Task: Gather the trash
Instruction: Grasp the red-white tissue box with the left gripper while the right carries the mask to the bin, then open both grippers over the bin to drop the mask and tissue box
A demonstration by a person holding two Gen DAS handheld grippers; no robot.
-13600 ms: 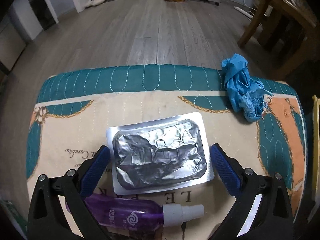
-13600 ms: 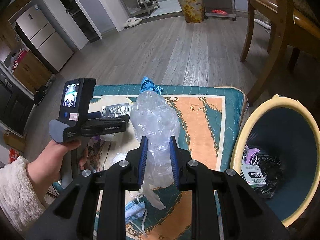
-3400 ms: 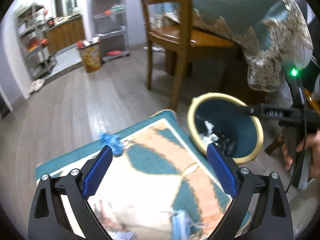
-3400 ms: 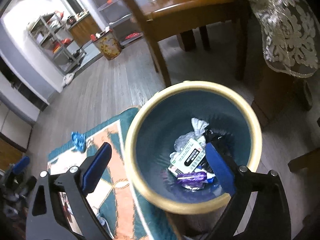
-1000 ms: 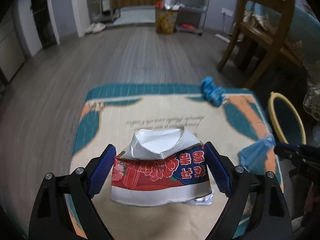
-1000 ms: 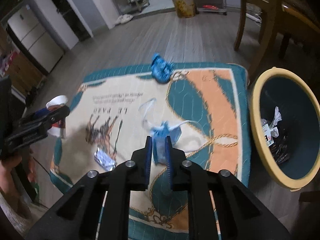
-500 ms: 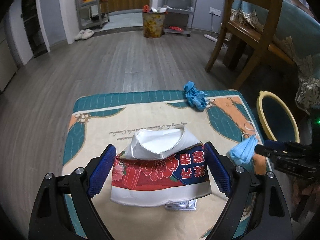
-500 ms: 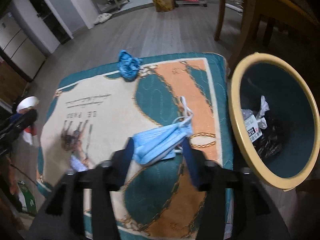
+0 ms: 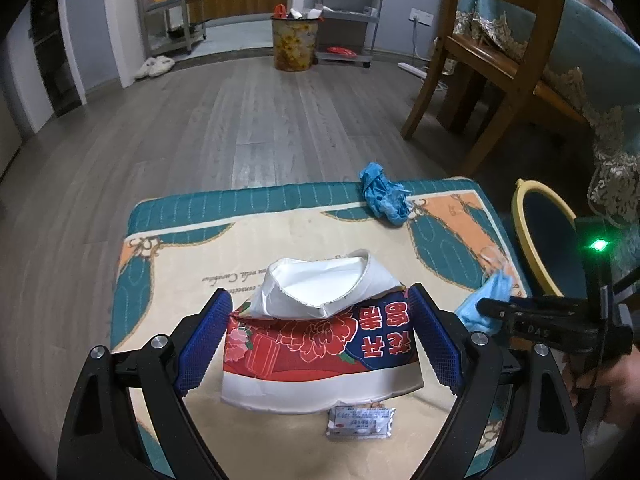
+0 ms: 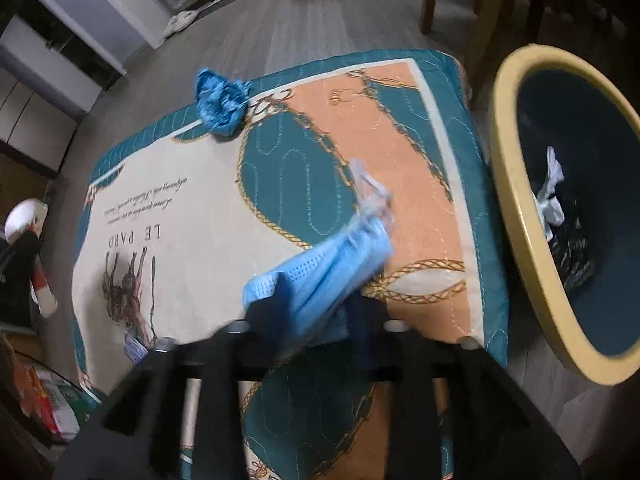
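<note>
Gripping a crushed paper cup (image 9: 320,344) with red flowers and printed characters, the left gripper (image 9: 320,344) has its two blue-padded fingers (image 9: 202,340) spread wide against the cup's two sides, holding it above the patterned mat (image 9: 200,248). One right gripper (image 10: 316,312) holds one light blue face mask (image 10: 324,264) between its fingers, which stand a little apart with the folded mask pinched in the gap; that view is blurred, so the finger edges are soft. Counted on the mat: one crumpled blue glove (image 9: 382,199) at the far edge, and one small silver packet (image 9: 360,423) lying flat just beneath the cup. One yellow-rimmed bin (image 10: 520,216) stands just beside the mat's right edge. Only the right wrist view looks down into the bin, where white and dark scraps (image 10: 554,196) lie at the bottom; the left wrist view shows just a slice of its rim. Only the left wrist view shows the packet clearly, and beyond the mat a wooden chair (image 9: 492,60), one patterned waste can (image 9: 294,44), metal shelving (image 9: 172,4) and a pair of slippers (image 9: 154,66) on the wood floor (image 9: 248,120). From the left wrist view the right gripper's black body covers part of the mask.
</note>
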